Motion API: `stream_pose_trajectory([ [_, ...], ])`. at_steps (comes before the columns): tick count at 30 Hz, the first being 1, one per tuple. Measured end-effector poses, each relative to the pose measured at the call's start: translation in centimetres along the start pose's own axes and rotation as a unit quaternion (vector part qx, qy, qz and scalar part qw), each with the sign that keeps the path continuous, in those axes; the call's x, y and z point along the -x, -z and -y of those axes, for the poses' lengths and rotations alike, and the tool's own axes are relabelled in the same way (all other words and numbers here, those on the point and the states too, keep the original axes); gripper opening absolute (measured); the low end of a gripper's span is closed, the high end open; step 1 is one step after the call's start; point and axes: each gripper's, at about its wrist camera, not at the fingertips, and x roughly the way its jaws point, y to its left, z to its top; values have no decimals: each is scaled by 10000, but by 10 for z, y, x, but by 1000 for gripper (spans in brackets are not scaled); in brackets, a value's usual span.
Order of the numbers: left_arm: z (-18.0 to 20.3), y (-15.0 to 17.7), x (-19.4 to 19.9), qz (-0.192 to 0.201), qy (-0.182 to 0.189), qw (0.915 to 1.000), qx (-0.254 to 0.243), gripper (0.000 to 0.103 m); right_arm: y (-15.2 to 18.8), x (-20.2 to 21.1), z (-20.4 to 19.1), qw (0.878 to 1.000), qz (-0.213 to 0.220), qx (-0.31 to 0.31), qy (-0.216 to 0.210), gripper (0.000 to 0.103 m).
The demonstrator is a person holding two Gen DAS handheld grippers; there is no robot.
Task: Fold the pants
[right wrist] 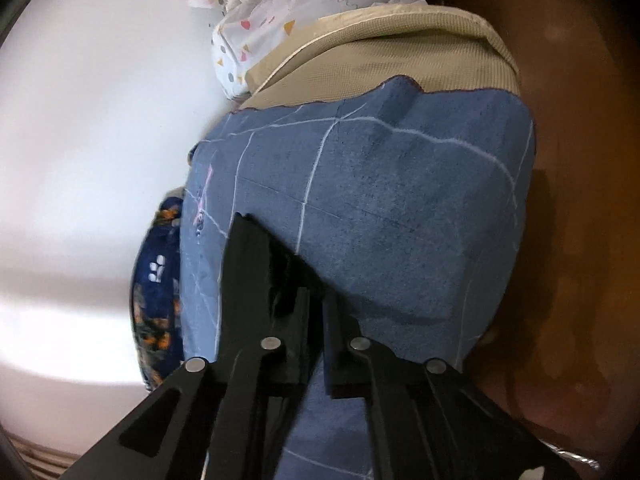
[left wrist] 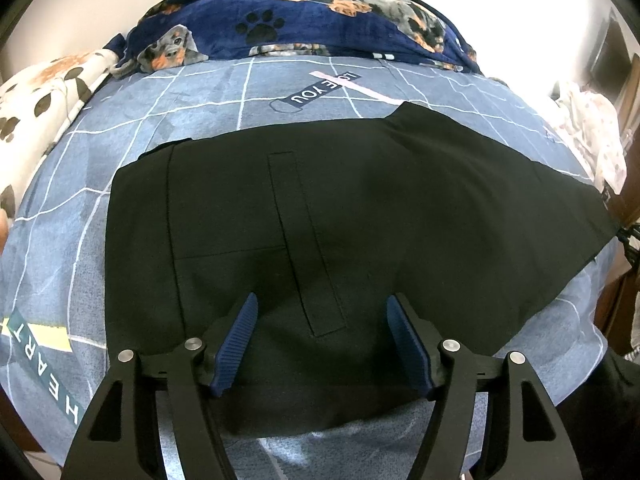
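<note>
Black pants (left wrist: 320, 208) lie spread flat on the blue checked bed sheet (left wrist: 200, 100), with a long stitched pocket line running down the middle. My left gripper (left wrist: 322, 308) hovers just over the near part of the pants, its blue ribbed pads (left wrist: 240, 332) wide apart and nothing pinched between them. In the right wrist view my right gripper (right wrist: 316, 296) is shut, and a fold of the black pants (right wrist: 252, 256) stands up from between its jaws and drapes over the left finger, above the sheet (right wrist: 400, 200).
A navy dog-print blanket (left wrist: 304, 12) is bunched at the far side of the bed, and a white paw-print blanket (left wrist: 48, 92) at the left. The right view shows a beige mattress corner (right wrist: 400, 48), white patterned cloth (right wrist: 280, 12) and brown floor (right wrist: 580, 200).
</note>
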Motion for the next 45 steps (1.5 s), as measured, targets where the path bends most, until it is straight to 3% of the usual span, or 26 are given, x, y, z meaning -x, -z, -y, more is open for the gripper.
stream_pose_trajectory([
  [4,1,0,0,1,-29,10000,-25,68,1,5,-13,9984,165,401,361,2],
  [7,0,1,-1,11,-20,10000,-14,68,-3,10,-5,9981,309,328,409,2],
  [11,0,1,-1,8,-22,10000,-25,69,-5,9,13,9997,186,-125,-130,3],
  [12,0,1,-1,6,-21,10000,-32,69,-6,7,24,9973,117,-497,-537,4],
  [14,0,1,-1,5,-24,10000,-26,69,-8,6,48,9880,42,-1250,-907,8],
  [15,0,1,-1,9,-19,10000,-22,69,-8,6,64,9764,24,-1723,-1300,12],
  [16,-1,1,-1,10,-13,10000,-17,69,-9,5,71,9697,-22,-1914,-1518,23],
  [17,-1,1,-1,11,-9,10000,-11,70,-9,5,72,9674,-44,-1941,-1626,43],
  [19,0,1,-1,8,-22,10000,-23,70,-9,10,65,9685,-22,-1693,-1825,61],
  [26,-1,1,-1,11,-9,10000,-7,70,-3,2,35,9812,-90,-1052,-1616,61],
  [32,-1,2,-1,19,-17,10000,-22,70,2,-5,4,9930,-93,-318,-1135,61],
  [33,-1,2,-1,21,-15,10000,-21,70,2,-5,1,9944,-76,-176,-1044,59],
  [35,0,2,-1,20,-17,10000,-23,70,3,-6,-5,9972,-73,90,-741,33],
  [37,0,2,-1,21,-20,10000,-30,70,5,-14,-5,9980,-242,215,-542,23],
  [40,0,2,-1,18,-14,10000,-17,70,11,-21,-10,9957,-421,238,-786,23],
  [42,0,3,-1,22,-14,10000,-21,70,14,-25,-12,9967,-367,288,-662,25],
  [45,0,3,-1,26,-18,10000,-21,70,11,-30,-7,9959,-333,62,-842,24],
])
